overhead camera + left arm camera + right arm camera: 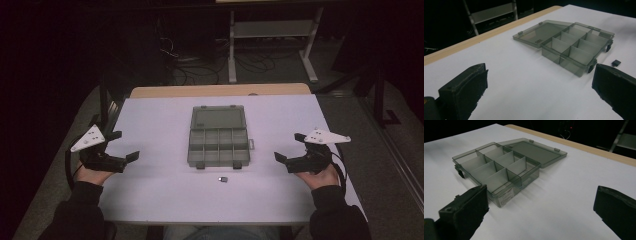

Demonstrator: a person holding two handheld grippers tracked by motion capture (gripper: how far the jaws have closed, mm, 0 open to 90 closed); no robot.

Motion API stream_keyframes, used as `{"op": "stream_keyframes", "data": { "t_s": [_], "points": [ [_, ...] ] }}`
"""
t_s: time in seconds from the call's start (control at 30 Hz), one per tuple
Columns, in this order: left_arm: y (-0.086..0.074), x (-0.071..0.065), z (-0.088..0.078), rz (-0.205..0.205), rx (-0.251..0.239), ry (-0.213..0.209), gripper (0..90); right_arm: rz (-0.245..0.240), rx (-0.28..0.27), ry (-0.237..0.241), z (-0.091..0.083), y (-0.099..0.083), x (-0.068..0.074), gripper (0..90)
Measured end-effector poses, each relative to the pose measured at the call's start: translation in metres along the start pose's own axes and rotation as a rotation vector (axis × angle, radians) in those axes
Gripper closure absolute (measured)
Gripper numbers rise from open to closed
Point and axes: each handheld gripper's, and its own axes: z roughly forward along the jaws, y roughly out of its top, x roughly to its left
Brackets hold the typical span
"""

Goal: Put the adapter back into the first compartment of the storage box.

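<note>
We are at the very start of the work, by our reading: the smoky-grey compartment box (218, 136) lies at the middle of the white table (150, 200) with its lid (218, 117) swung fully open and flat on the far side, and every compartment we can see into looks empty. A small dark part (223, 179) sits loose on the table just in front of the box's near edge, apart from it, between our two hands.

Our left gripper (127, 145) hovers over the left side of the table, well apart from the box; its jaws stand wide and nothing lies between them or touches them. Our right gripper (289, 149) mirrors it on the right side, jaws equally spread, holding nothing and touching nothing.

We judge the next move to be a pick of the small part. That calls for bringing one gripper in low over it, with the jaws straddling it squarely. The piece is tiny against the pads, so a careless close could flick it away. The open compartments sit just behind it.
</note>
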Motion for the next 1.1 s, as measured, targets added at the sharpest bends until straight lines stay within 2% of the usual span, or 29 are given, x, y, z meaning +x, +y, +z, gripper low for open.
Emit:
{"op": "stream_keyframes", "data": {
  "t_s": [0.2, 0.5, 0.63, 0.87, 1.1],
  "points": [
    [0.011, -0.004, 0.004, 0.036, 0.015, -0.020, 0.0, 0.000, 0.000, 0.000, 0.000, 0.000, 0.000, 0.0],
    [0.020, -0.007, 0.009, 0.056, 0.039, -0.046, 0.0, 0.001, 0.002, 0.000, 0.000, 0.000, 0.000, 0.0],
    [0.025, -0.011, 0.014, 0.076, 0.059, -0.064, 0.0, 0.001, 0.006, 0.000, 0.001, 0.000, 0.000, 0.0],
    [0.034, -0.019, 0.025, 0.095, 0.061, -0.105, 0.0, 0.001, 0.004, -0.004, 0.000, 0.000, -0.001, 0.0],
    [0.039, -0.024, 0.035, 0.117, 0.094, -0.136, 0.0, 0.001, 0.006, -0.003, 0.001, -0.001, -0.001, 0.0]
  ]
}}
